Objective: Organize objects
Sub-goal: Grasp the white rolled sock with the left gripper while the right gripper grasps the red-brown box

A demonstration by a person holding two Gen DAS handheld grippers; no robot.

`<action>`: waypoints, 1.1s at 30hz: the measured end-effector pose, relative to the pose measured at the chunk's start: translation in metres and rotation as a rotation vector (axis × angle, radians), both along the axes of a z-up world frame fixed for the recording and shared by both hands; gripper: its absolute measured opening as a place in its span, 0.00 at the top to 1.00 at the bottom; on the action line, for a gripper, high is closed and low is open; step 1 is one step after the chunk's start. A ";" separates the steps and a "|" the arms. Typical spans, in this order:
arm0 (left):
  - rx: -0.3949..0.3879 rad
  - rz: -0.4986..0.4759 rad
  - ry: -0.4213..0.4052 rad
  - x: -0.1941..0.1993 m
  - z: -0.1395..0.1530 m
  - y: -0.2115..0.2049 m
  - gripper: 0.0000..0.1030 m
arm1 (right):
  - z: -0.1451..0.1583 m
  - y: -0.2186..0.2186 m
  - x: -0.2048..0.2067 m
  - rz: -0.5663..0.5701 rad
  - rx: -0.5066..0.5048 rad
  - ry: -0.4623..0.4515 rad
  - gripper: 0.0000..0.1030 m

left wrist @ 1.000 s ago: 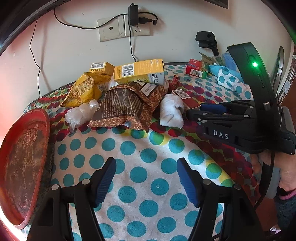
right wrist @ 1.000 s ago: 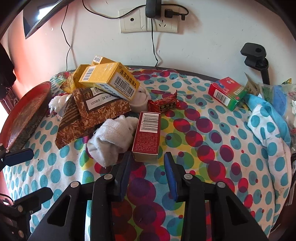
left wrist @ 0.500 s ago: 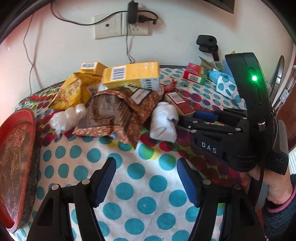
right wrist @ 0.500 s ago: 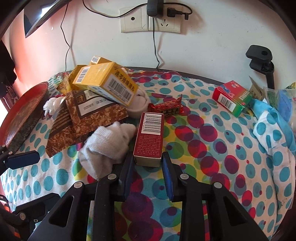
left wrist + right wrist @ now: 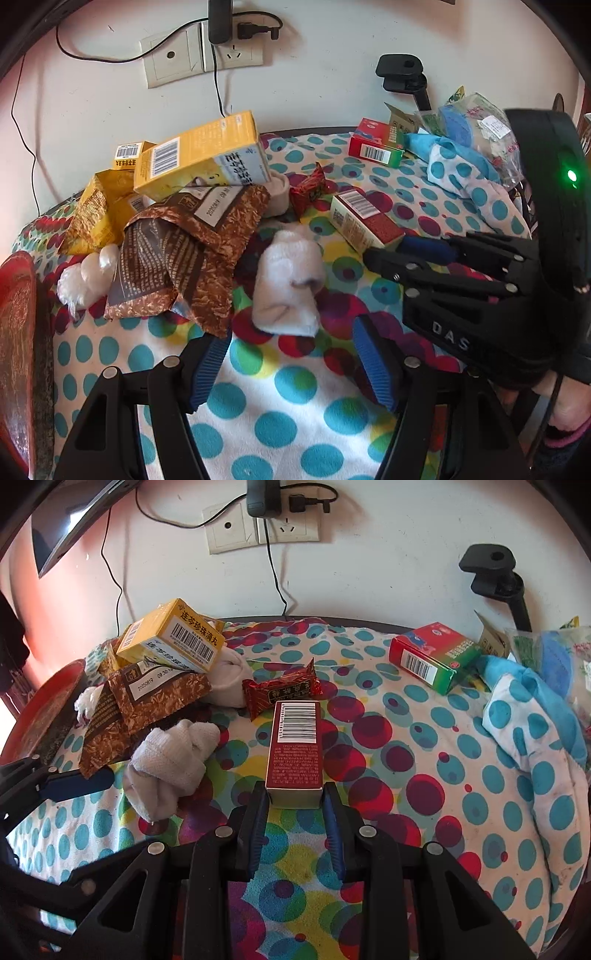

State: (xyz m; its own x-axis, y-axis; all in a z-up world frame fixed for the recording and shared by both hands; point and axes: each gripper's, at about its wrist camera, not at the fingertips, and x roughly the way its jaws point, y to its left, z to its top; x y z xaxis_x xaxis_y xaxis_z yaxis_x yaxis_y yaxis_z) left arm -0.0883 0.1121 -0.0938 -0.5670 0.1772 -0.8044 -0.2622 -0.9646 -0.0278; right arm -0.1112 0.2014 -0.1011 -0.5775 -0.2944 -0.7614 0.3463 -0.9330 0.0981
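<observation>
A dark red box (image 5: 295,749) with a barcode lies on the dotted cloth; its near end sits between the tips of my right gripper (image 5: 293,799), whose pads touch its sides. The same box (image 5: 364,223) shows in the left wrist view, with the right gripper (image 5: 406,254) at its end. My left gripper (image 5: 291,365) is open and empty just in front of a rolled white sock (image 5: 286,284), which also shows in the right wrist view (image 5: 170,768). A yellow box (image 5: 171,642) rests on a brown foil bag (image 5: 136,716).
A red tray (image 5: 16,354) stands at the table's left edge. A red candy wrapper (image 5: 282,692), a red-green box (image 5: 432,657) and a blue dotted cloth bundle (image 5: 532,716) lie right. Wall sockets with cables (image 5: 266,524) and a black clamp (image 5: 491,568) are behind.
My right gripper moved forward and narrowed until its pads closed on the red box's near end. My left gripper moved forward and right, up to the white sock.
</observation>
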 end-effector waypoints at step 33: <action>0.014 0.021 -0.016 0.002 0.007 -0.003 0.69 | 0.001 -0.006 -0.002 -0.045 0.027 -0.009 0.73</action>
State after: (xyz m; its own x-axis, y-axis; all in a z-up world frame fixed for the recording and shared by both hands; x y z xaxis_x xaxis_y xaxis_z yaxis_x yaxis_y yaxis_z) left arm -0.0859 0.1093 -0.0872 -0.5574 0.1766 -0.8113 -0.2416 -0.9693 -0.0450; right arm -0.1136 0.1951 -0.1001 -0.5827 -0.2474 -0.7741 0.3030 -0.9500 0.0756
